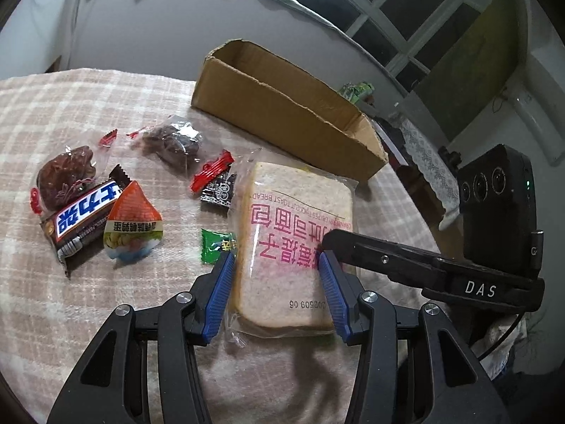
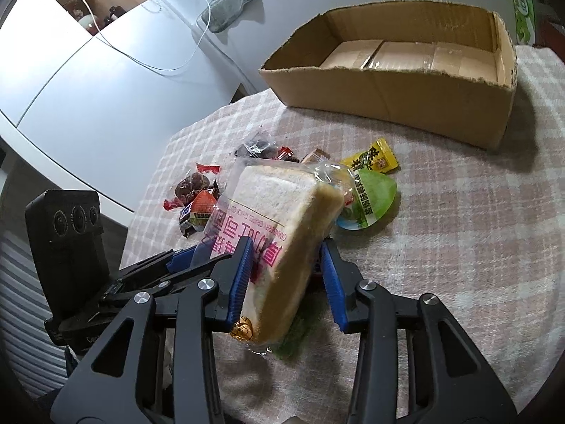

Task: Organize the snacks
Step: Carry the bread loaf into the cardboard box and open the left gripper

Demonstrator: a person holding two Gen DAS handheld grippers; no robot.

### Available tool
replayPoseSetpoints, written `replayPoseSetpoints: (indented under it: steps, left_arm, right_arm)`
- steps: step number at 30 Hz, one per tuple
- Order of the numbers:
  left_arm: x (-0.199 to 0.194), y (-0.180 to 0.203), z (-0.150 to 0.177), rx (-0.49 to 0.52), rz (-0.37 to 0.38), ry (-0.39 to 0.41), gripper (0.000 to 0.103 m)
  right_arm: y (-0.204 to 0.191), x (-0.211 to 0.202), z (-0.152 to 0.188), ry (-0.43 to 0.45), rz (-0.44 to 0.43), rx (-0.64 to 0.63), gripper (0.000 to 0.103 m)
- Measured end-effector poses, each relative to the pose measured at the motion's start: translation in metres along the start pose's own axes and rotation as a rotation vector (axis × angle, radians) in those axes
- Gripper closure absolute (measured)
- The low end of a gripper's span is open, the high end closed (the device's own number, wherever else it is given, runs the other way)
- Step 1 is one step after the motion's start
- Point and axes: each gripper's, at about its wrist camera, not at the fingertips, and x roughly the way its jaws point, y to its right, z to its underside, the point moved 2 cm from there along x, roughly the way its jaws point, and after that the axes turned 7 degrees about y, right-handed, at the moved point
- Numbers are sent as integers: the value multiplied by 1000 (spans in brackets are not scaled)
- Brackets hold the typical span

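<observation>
The box (image 2: 395, 88) at the far edge of the desk (image 2: 459, 247) holds no snacks that I can see, so sorting looks barely begun. The bread (image 2: 282, 233), tilted on edge near the front, lies between the blue pads of both tongs: the right tongs (image 2: 287, 275) look clenched on it, while for the left tongs (image 1: 279, 293) I cannot tell whether they grip. Small packets (image 1: 106, 205) are left beside it, with open cloth toward the box.
</observation>
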Motion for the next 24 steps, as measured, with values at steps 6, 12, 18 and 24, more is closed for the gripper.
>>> replayPoseSetpoints:
  steps: [6, 12, 18, 24]
  left_arm:
    - [-9, 12, -6, 21, 2, 29, 56]
    - [-12, 29, -29, 54, 18, 64, 56]
    - [-4, 49, -63, 100, 30, 106, 56]
    - [14, 61, -97, 106, 47, 136, 56]
  right_arm:
    - [-4, -11, -7, 28, -8, -18, 63]
    - [-6, -29, -27, 73, -14, -37, 62]
    - [-6, -47, -59, 131, -2, -77, 63]
    - [-1, -59, -98, 187, 27, -114, 63]
